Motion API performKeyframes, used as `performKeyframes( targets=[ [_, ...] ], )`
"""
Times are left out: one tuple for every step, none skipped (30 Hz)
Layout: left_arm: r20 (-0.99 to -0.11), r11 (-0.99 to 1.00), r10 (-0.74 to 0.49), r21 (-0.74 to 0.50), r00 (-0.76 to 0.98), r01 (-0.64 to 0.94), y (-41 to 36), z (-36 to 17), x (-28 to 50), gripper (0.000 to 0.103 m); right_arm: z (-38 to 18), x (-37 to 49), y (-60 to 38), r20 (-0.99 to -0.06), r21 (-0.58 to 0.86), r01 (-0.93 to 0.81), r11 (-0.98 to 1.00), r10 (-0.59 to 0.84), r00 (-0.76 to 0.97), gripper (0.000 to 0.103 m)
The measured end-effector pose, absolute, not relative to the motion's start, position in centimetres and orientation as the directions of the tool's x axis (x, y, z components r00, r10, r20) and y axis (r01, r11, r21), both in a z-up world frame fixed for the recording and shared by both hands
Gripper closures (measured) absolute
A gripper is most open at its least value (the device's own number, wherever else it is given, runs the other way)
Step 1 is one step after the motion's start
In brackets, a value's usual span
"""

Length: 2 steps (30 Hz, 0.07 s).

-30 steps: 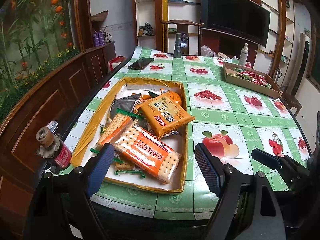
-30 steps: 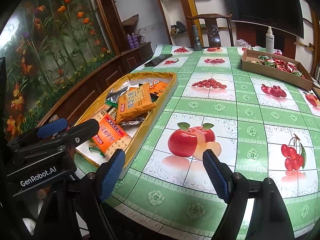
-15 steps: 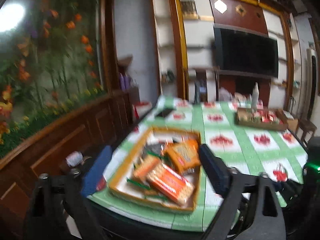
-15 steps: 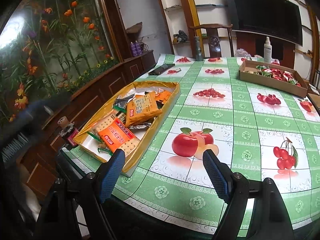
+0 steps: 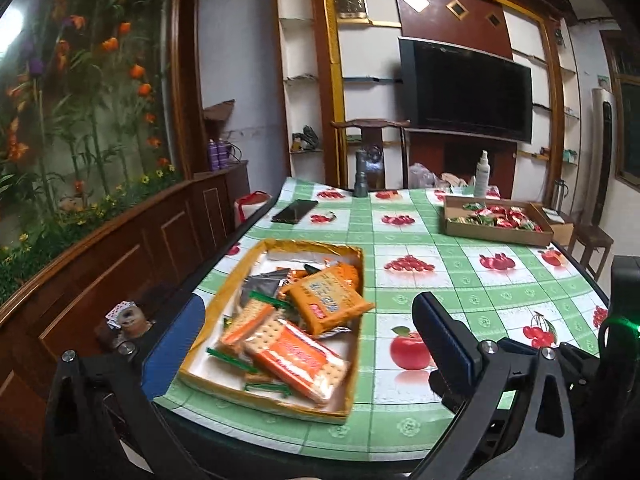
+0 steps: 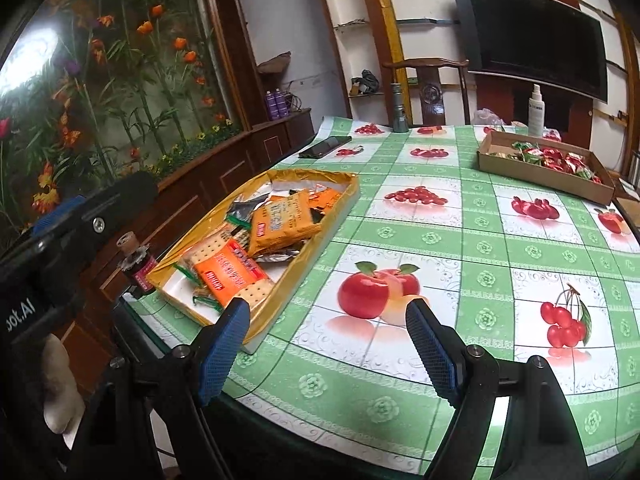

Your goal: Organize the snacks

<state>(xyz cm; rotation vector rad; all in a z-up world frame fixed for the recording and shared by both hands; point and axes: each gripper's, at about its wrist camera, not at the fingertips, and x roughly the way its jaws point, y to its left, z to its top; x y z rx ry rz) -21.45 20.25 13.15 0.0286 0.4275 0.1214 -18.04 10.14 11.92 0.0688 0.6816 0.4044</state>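
A gold-lined tray [image 5: 262, 250] sits at the table's near left corner, holding several cracker packets, among them an orange packet [image 5: 330, 300] and a clear packet with an orange label [image 5: 294, 356]. The tray also shows in the right wrist view [image 6: 340, 204], with the orange packet [image 6: 280, 220] in it. My left gripper [image 5: 308, 340] is open and empty, held off the near table edge in front of the tray. My right gripper [image 6: 328, 336] is open and empty, above the near table edge beside the tray's right corner.
A cardboard box [image 5: 496, 234] of red and green wrapped snacks stands at the far right [image 6: 540, 172]. A phone [image 5: 294, 211], a dark flashlight [image 5: 361, 176] and a spray bottle [image 5: 482, 174] are at the far end. A small red bottle [image 6: 138, 266] stands off the table's left corner.
Both grippers have pulled back and risen from the table, so the tray looks farther away. The left view tilted upward. Both stay open and empty.
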Motion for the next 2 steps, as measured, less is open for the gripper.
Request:
performKeyframes(
  targets=[
    [-0.43, 0.993, 0.118, 0.059, 0.895, -0.103, 19.74, 13.13, -20.96, 0.0, 11.92, -17.85, 9.72, -0.598, 0.198, -0.332, 0.922, 0.382, 0.704, 0.021],
    [-0.445, 0.994, 0.11, 0.06, 0.889, -0.093, 19.41, 13.01, -20.63, 0.0, 11.93, -17.59, 9.12, -0.599, 0.206, -0.32, 0.925, 0.378, 0.706, 0.021]
  ],
)
